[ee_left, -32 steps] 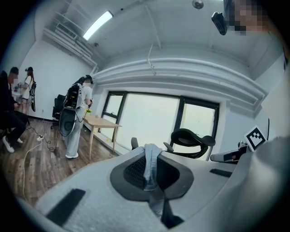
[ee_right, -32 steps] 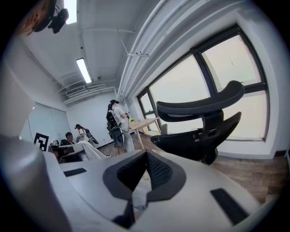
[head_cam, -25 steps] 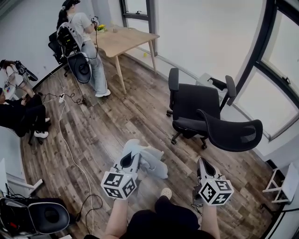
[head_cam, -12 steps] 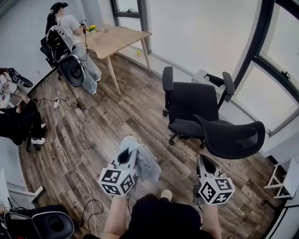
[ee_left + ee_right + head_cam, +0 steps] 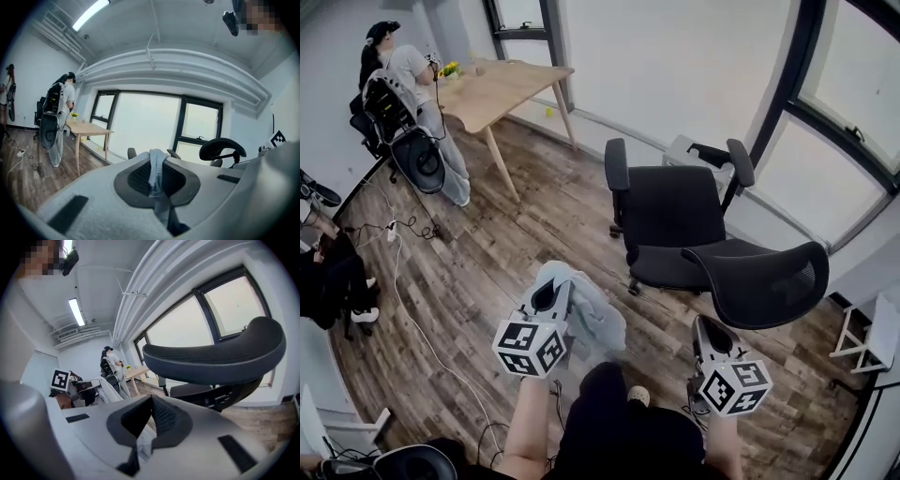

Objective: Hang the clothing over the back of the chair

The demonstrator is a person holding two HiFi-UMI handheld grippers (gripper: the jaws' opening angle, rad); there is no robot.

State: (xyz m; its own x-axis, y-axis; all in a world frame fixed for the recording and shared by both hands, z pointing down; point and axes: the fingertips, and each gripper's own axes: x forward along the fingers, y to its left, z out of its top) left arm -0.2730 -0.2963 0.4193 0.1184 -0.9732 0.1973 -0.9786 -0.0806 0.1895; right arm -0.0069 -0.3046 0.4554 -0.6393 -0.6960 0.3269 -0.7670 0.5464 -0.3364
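A light blue-grey garment [image 5: 592, 314] hangs bunched from my left gripper [image 5: 551, 292], above the wooden floor and left of the chair. In the left gripper view a strip of the garment [image 5: 155, 161] is pinched between the pads of the left gripper [image 5: 157, 176]. The black office chair has a curved mesh back [image 5: 764, 281] nearest me, and its seat [image 5: 675, 211] faces away. My right gripper [image 5: 705, 330] is just below that back, jaws together with nothing visibly held. In the right gripper view the chair back [image 5: 215, 357] looms close above the right gripper [image 5: 150, 416].
A wooden table [image 5: 502, 84] stands at the far left by the window, with a standing person [image 5: 394, 80] beside it. A seated person [image 5: 323, 281] and floor cables [image 5: 403, 309] lie at the left. A white rack [image 5: 862, 347] stands at the right.
My left gripper has carried the garment rightward, nearer the chair. The chair now sits closer in the head view, and the right gripper has edged towards its back.
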